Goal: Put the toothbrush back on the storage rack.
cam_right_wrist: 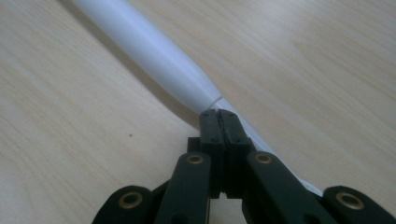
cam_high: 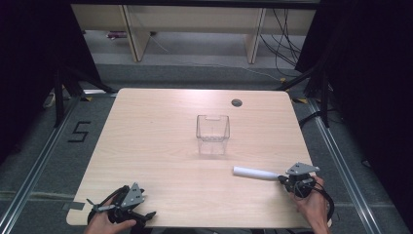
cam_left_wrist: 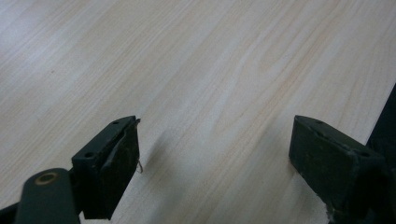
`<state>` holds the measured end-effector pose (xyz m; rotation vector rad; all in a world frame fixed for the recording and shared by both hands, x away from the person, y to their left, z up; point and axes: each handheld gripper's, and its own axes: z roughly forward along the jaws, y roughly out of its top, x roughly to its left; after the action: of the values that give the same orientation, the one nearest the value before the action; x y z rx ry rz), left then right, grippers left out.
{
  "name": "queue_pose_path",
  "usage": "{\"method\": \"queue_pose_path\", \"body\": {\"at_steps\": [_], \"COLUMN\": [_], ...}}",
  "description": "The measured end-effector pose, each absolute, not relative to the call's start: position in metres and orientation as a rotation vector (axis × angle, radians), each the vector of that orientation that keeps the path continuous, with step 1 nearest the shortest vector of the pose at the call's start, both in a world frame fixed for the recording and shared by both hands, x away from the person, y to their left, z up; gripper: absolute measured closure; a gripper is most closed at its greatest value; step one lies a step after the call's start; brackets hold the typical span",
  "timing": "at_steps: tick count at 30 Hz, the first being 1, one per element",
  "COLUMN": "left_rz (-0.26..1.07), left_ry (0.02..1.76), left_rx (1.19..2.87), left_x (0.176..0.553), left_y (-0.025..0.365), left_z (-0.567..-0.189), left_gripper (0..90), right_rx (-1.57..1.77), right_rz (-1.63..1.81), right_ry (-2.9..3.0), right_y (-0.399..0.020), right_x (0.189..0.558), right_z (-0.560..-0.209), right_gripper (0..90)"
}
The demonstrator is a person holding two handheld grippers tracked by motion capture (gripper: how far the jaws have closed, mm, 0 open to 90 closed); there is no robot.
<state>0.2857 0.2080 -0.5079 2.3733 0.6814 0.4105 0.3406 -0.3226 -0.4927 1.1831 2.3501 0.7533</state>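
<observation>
The right tongs (cam_right_wrist: pixel 219 114) are pinched tight on the flat end of a white tube (cam_right_wrist: pixel 154 51) that sticks out ahead of them on the table (cam_high: pixel 160 146), looking light, smooth and squashy, while the left tongs (cam_left_wrist: pixel 215 149) sit wide apart holding nothing.

Lab: black curtains (cam_high: pixel 29 73); floor cables (cam_high: pixel 285 46)

One white tube (cam_high: pixel 255 172), one clear bin (cam_high: pixel 213 134) (both on one table (cam_high: pixel 146 146)).
</observation>
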Motion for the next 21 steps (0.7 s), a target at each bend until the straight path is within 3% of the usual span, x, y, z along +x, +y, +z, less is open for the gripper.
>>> {"method": "queue_pose_path", "body": {"at_steps": [21], "left_rz": [0.414], "left_ry": [0.681], "left_rx": [2.374], "left_x": [0.286], "left_y": [0.208], "left_z": [-0.508], "left_gripper": [15.8], "right_rx": [1.074], "right_rz": [0.690], "right_ry": [2.357], "right_y": [-0.307], "right_x": [0.378], "right_z": [-0.488], "right_gripper": [89.8]}}
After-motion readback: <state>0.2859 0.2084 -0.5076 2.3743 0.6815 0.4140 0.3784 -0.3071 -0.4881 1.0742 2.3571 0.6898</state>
